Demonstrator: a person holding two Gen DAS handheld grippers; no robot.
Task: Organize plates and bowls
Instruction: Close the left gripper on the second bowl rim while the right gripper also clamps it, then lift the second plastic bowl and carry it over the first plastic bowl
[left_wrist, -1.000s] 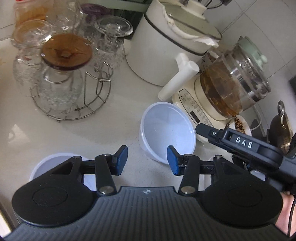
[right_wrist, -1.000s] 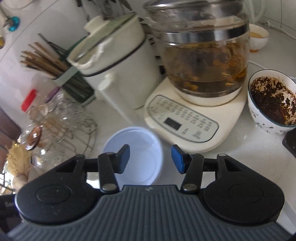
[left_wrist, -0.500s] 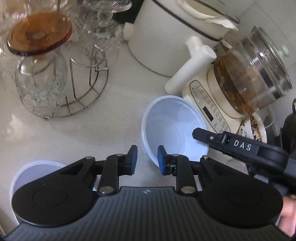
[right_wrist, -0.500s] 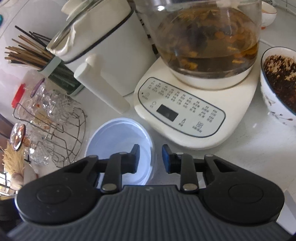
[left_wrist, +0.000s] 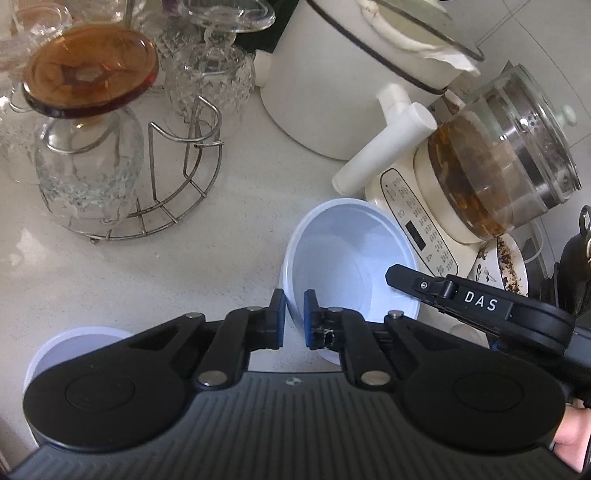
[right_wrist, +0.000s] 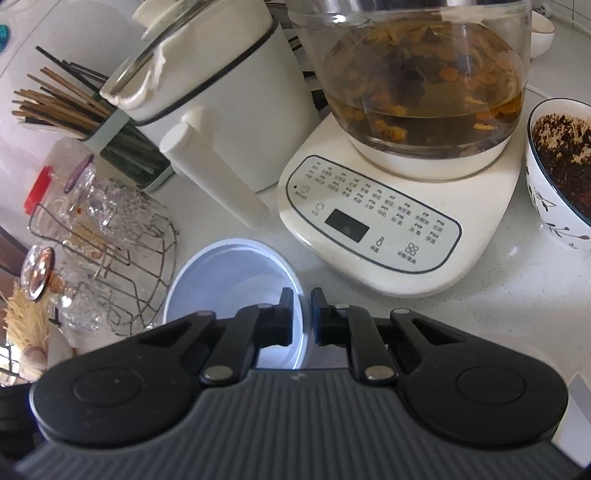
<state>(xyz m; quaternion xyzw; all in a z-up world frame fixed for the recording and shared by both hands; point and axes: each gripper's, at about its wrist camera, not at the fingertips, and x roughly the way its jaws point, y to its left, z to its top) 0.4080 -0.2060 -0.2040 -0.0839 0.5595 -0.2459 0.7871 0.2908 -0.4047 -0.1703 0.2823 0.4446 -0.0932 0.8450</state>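
White plastic bowl (left_wrist: 351, 258) sits on the pale counter (left_wrist: 166, 258) just beside the cream kettle base (right_wrist: 388, 236), near the wire glass rack (left_wrist: 177, 206); left gripper (left_wrist: 294, 317) clamped on the bowl's near-left rim, one blue pad outside the wall, one inside, jaws just finished closing; right gripper (right_wrist: 302, 314) likewise clenched on the bowl (right_wrist: 229, 280) at its right rim, wall pinched between the pads, jaws just closed too; in the left wrist view the right gripper's arm crosses over the bowl and reads "DAS" in white letters; kettle base panel carries a dark display and rows of program labels, "P1" up to "P20" legible in part, with Chinese text under each too small to read; glass kettle (right_wrist: 421, 81) on the base holds brownish liquid with floating pieces; white pot (right_wrist: 221, 110) with glass lid and stub handle stands behind the bowl; patterned bowl (right_wrist: 557, 173) with dark residue at far right of the base; chopsticks (right_wrist: 59, 107) in a holder at left; second white bowl (left_wrist: 74, 347) partly hidden under the left gripper body; bit of a hand (left_wrist: 572, 439) at lower right.
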